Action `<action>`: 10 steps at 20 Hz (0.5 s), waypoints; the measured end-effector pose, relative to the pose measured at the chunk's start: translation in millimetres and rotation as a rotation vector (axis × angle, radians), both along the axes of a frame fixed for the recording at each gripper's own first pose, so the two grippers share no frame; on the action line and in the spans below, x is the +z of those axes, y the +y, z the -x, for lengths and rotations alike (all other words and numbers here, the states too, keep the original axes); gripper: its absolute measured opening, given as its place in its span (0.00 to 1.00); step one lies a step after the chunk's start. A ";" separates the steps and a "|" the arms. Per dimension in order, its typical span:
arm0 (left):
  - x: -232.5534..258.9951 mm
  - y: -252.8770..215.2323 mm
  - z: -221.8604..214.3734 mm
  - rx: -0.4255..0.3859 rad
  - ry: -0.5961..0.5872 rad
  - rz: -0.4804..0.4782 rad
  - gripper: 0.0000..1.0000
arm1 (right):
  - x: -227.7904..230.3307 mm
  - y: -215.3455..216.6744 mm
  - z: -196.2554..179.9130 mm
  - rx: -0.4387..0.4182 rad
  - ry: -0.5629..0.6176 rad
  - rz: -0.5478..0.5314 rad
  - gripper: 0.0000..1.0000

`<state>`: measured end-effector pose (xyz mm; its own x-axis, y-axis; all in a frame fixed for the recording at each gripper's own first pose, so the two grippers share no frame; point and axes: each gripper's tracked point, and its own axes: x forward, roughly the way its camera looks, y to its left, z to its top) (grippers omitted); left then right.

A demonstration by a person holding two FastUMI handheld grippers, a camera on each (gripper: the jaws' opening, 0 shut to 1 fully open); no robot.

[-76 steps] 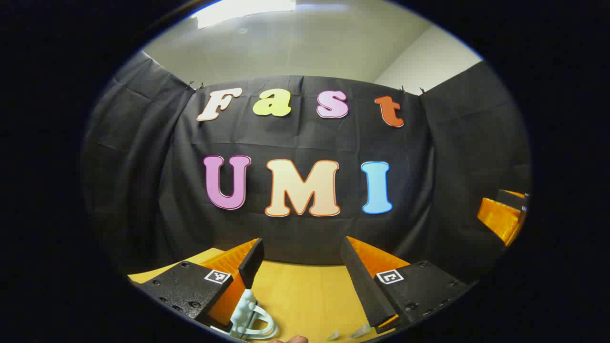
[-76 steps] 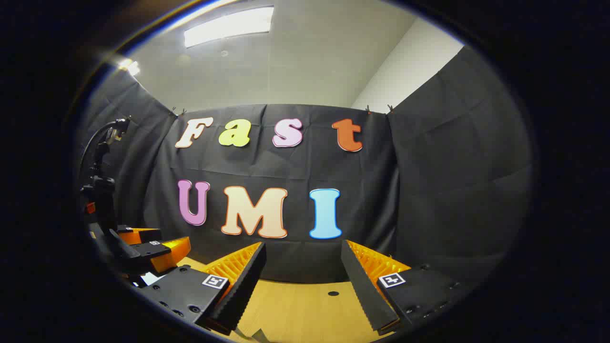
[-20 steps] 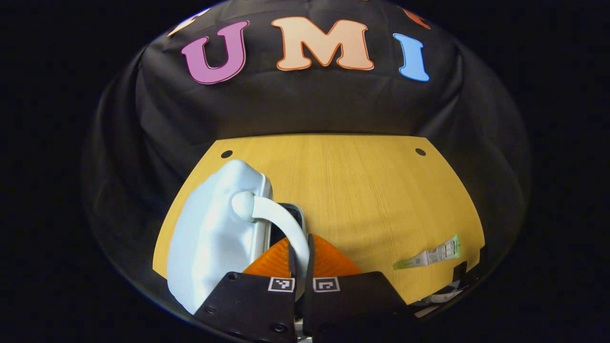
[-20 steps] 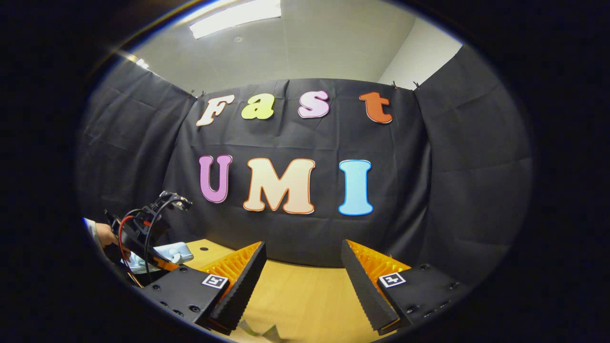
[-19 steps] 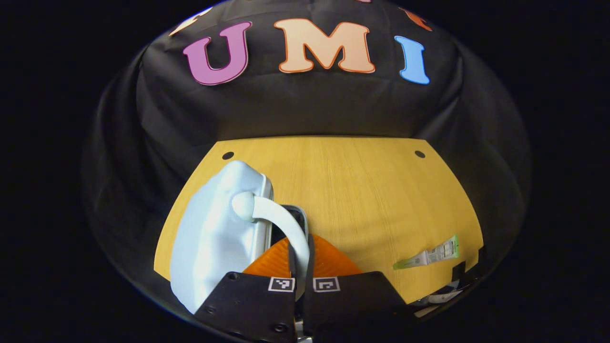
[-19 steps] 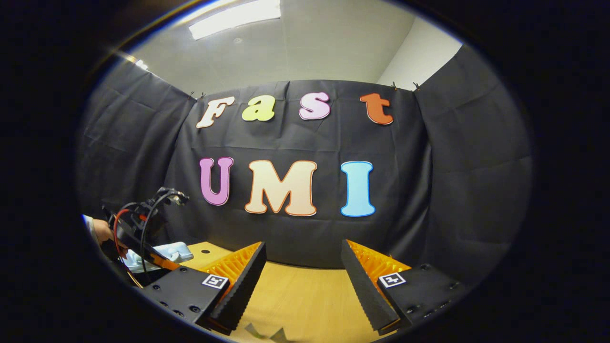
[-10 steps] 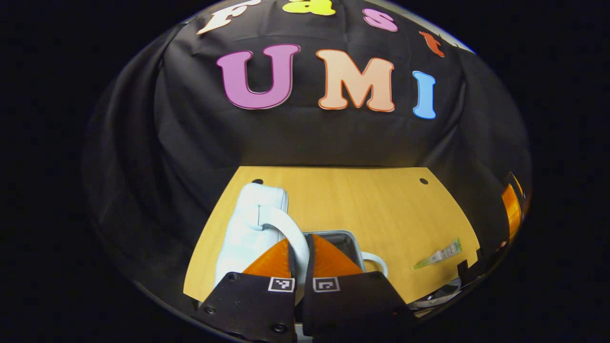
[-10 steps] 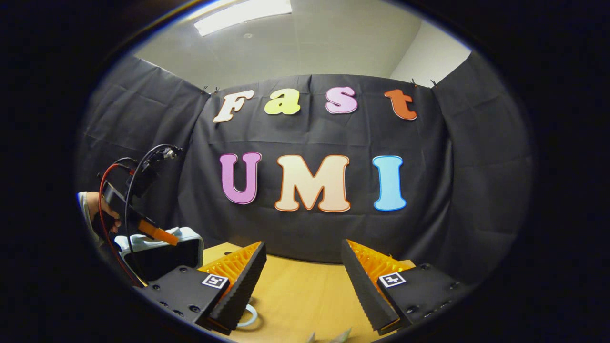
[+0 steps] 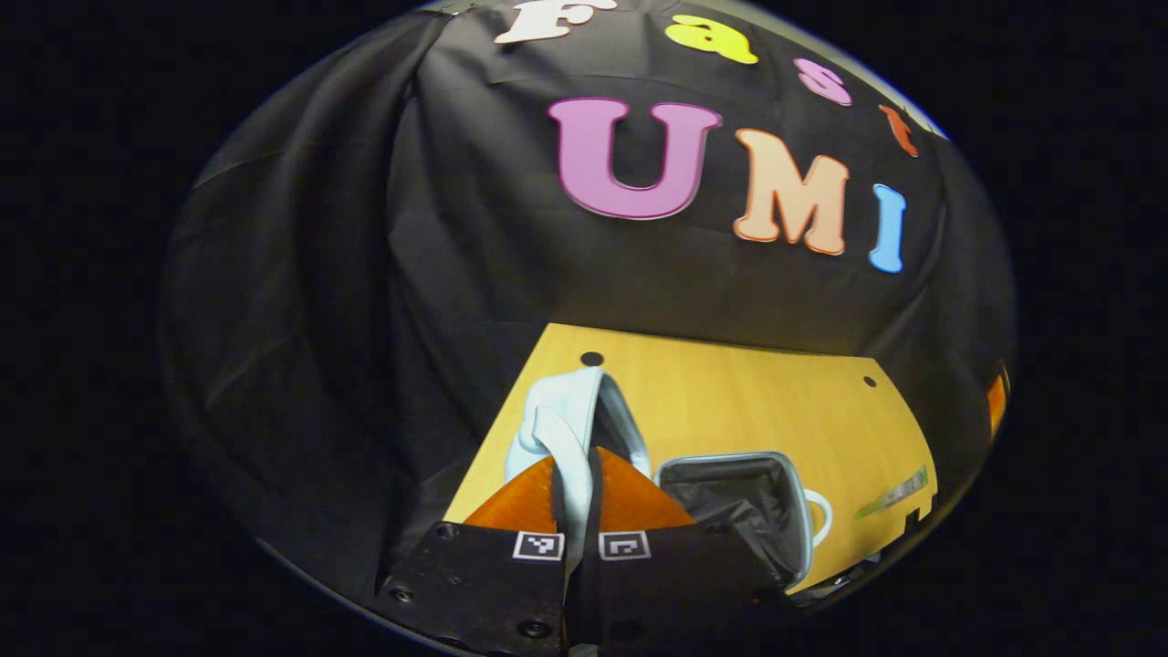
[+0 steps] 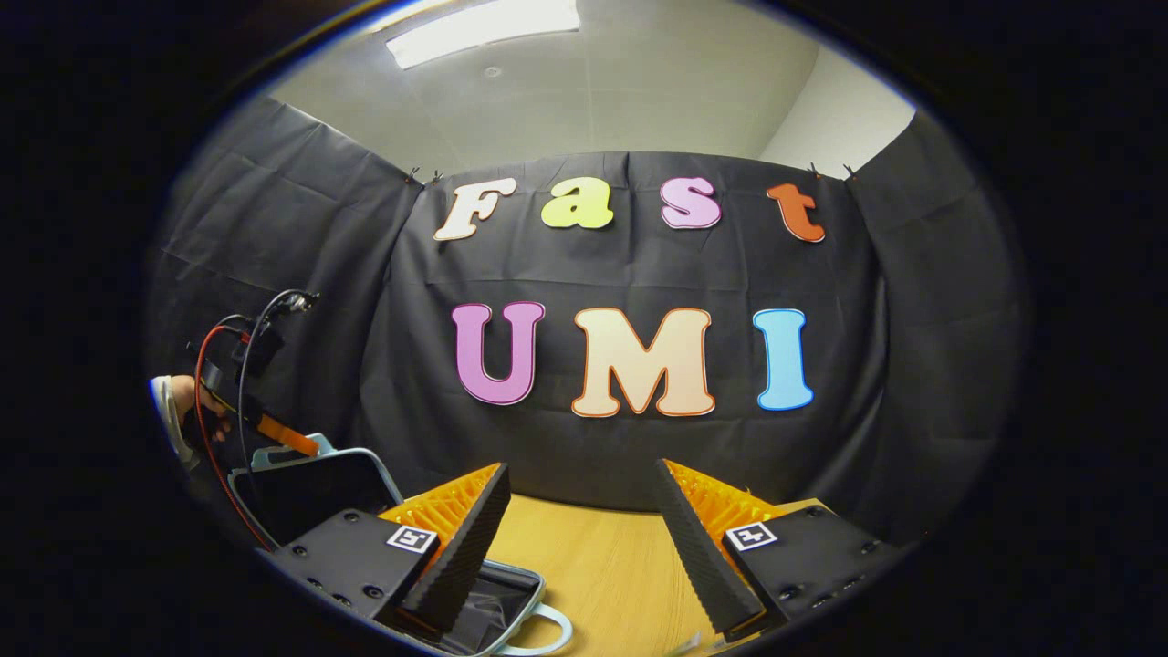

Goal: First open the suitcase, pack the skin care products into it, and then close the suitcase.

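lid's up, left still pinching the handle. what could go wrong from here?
1. The left tongs grip only the thin lid handle; a slip could drop the suitcase lid shut.
2. Pulling further could drag the light suitcase off the table's near edge.
3. The skin care tube lies by the table's edge; the open right tongs could knock it off.
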<state>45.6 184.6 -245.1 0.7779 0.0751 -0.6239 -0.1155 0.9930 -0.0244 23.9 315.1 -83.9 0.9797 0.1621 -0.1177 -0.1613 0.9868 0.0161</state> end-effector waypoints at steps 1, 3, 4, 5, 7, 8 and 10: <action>-1.1 6.2 2.0 0.022 0.003 0.002 0.00 | -0.7 2.8 -0.2 -0.004 0.003 0.004 0.99; -5.3 11.8 3.8 0.053 0.017 0.022 0.00 | -2.0 8.7 0.5 -0.012 0.009 0.019 0.99; -4.9 16.2 3.7 0.075 0.010 0.021 0.00 | -2.7 11.1 0.3 -0.016 0.014 0.027 1.00; -8.3 16.6 3.4 0.089 0.015 0.031 0.00 | -2.1 12.2 -0.8 -0.023 0.012 0.031 1.00; -11.7 18.2 5.3 0.121 0.040 0.038 0.00 | 3.9 18.1 -2.3 -0.026 0.000 0.036 0.99; -11.0 20.1 5.7 0.135 0.049 0.027 0.00 | 4.7 20.9 -3.2 -0.025 -0.005 0.042 0.99; -12.6 17.3 5.6 0.156 0.066 0.053 0.00 | 3.1 26.3 -5.3 -0.016 -0.005 0.058 0.99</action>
